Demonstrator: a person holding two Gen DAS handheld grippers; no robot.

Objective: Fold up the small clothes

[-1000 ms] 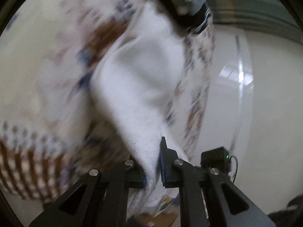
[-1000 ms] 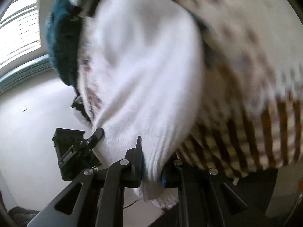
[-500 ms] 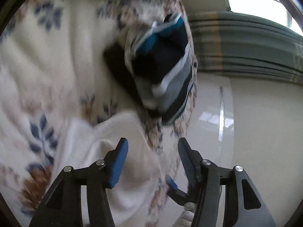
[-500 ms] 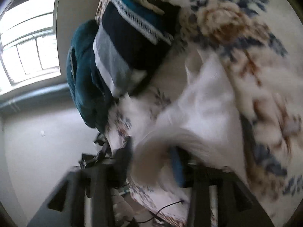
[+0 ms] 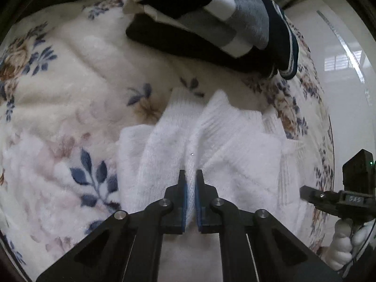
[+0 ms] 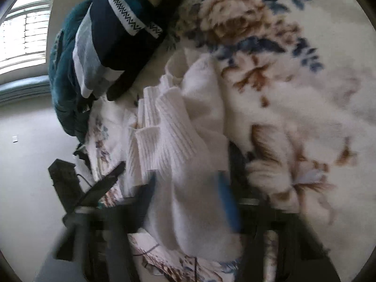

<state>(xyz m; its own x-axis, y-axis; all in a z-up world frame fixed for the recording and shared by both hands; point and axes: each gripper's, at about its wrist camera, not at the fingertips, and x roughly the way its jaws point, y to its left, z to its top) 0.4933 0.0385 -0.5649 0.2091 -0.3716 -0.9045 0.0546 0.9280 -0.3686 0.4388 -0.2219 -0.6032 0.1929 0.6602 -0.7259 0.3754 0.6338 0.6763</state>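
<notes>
A white ribbed knit garment (image 5: 235,145) lies bunched on a cream floral blanket (image 5: 70,98). My left gripper (image 5: 190,176) points down at it, its jaws closing to a pinch on a raised ridge of the white cloth. In the right wrist view the same garment (image 6: 178,141) runs back between the blurred fingers of my right gripper (image 6: 188,188). Those jaws are closing but still stand apart around the cloth. The right gripper (image 5: 305,192) shows at the left view's right edge, held by a white-gloved hand (image 5: 340,251).
A folded stack of navy, grey and white clothes (image 5: 223,16) lies on the blanket beyond the garment, also in the right wrist view as the stack (image 6: 110,40), beside a teal cloth (image 6: 63,75). The blanket's edge drops to a pale floor (image 5: 347,98). A window (image 6: 21,35) is far left.
Both grippers had the white garment pinched and lifted. They then opened and let it down onto the blanket. Now the left has shut on a fold of it again.
</notes>
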